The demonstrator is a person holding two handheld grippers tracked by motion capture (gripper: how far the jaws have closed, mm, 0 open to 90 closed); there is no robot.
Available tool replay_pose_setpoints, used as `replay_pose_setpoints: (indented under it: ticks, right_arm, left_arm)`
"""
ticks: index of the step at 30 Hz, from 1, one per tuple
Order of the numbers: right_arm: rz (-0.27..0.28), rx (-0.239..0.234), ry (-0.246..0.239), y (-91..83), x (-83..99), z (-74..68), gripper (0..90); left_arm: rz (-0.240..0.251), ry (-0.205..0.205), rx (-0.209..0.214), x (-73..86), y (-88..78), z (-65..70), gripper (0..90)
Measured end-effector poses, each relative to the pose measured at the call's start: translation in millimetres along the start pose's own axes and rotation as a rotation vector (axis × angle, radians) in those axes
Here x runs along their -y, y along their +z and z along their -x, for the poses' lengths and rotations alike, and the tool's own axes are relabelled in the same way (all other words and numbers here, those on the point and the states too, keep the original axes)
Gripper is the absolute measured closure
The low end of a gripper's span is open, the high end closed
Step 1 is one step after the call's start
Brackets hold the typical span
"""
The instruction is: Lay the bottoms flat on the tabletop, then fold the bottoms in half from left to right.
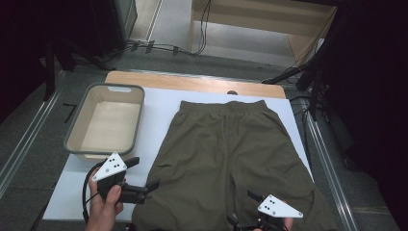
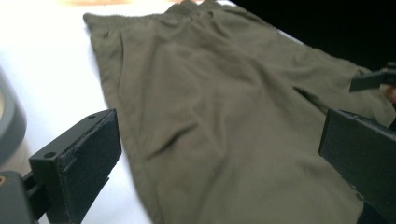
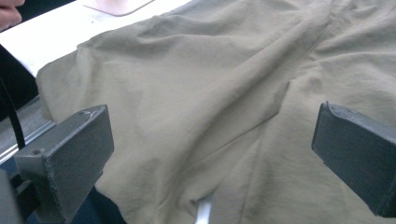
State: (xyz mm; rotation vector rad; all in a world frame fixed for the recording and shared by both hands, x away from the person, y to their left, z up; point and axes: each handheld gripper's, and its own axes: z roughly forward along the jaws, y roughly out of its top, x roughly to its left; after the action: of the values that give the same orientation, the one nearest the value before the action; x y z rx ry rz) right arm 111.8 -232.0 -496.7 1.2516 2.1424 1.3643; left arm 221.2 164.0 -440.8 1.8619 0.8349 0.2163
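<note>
High view: olive shorts (image 1: 231, 159) lie spread flat on a white table (image 1: 159, 110), filling the centre and lower right of the frame, waistband toward the top. A grey tub (image 1: 107, 120) sits empty at upper left. The left gripper (image 1: 146, 188), lower left, hovers at the shorts' left hem; the right gripper (image 1: 250, 198) sits at the bottom edge over the right leg.

Left gripper view: jaws stand wide apart, holding nothing, cloth beneath.

Right gripper view: jaws likewise wide and empty over the fabric.

The shorts look laid out, released; folding likely follows, needing a fresh pinch on each hem.
</note>
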Motion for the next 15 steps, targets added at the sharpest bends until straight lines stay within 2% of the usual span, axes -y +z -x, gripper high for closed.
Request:
replay_pose_setpoints:
  ticks: [9,15]
  right_arm:
    - [0.005,0.012,-0.021,-1.1,-0.7,3.3,0.0]
    - [0.019,0.007,-0.016,-3.4,-1.2,6.0,0.0]
  left_arm:
    - [0.004,0.033,0.003,-38.6,32.6,-6.2,0.0]
    - [0.025,0.050,0.024,-61.5,54.2,-15.3,0.0]
